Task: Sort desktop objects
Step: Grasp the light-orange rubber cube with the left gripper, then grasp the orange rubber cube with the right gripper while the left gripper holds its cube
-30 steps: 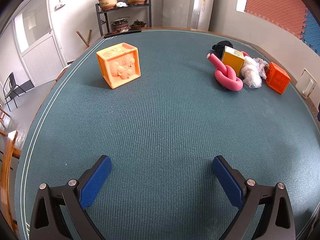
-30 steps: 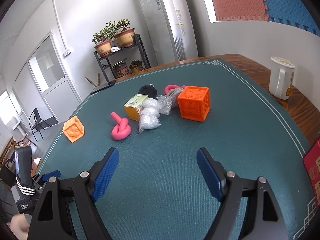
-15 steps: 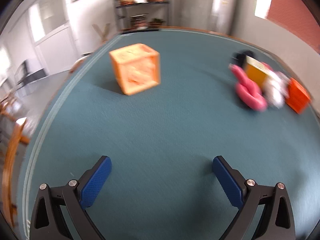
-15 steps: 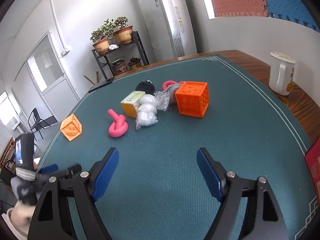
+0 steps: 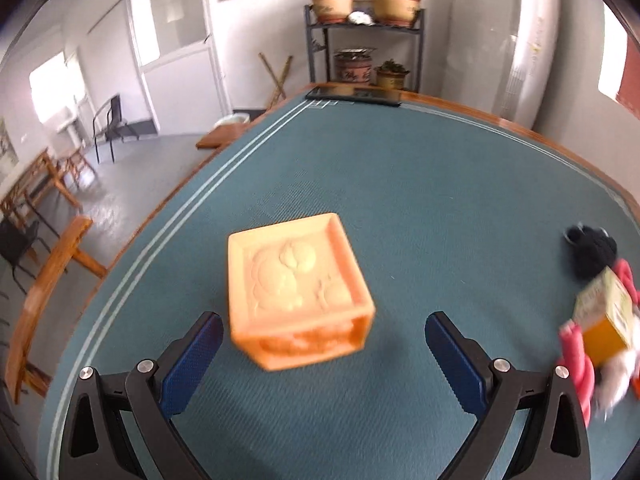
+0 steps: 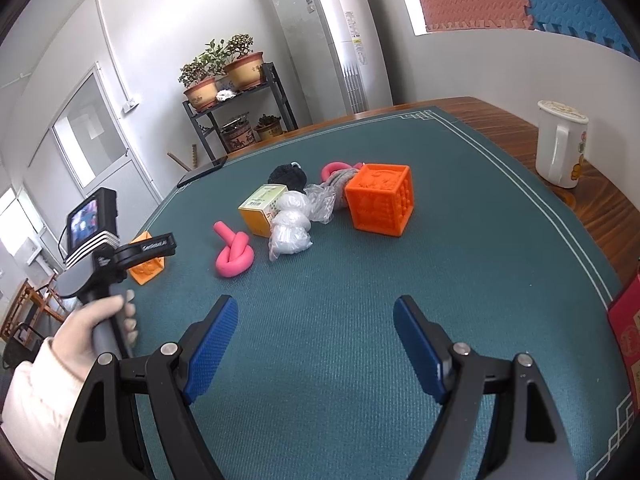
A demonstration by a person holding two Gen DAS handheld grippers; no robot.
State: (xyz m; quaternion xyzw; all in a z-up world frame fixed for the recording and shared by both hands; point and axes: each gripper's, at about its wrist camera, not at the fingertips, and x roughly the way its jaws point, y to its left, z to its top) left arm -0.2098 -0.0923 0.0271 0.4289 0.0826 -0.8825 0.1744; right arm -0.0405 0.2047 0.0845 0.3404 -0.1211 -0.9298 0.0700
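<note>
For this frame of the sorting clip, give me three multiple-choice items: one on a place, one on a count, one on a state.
1. Where is the pale orange cube relative to the left gripper?
A. Between its open fingers, slightly ahead
B. Clamped in its fingers
C. Out of view

2. How many cubes are on the mat in the right wrist view?
A. One
B. Two
C. Four

3. What is the state of the right gripper?
A. Shut on the pink rope
B. Shut on nothing
C. Open and holding nothing

Answers:
1. A, the cube sits on the mat just ahead of the spread blue pads, touching neither.
2. B, the bright orange cube stands by the pile, and the pale one lies partly behind the left gripper's handle.
3. C, its pads stand wide apart over bare mat, and the pink rope lies farther ahead.
</note>
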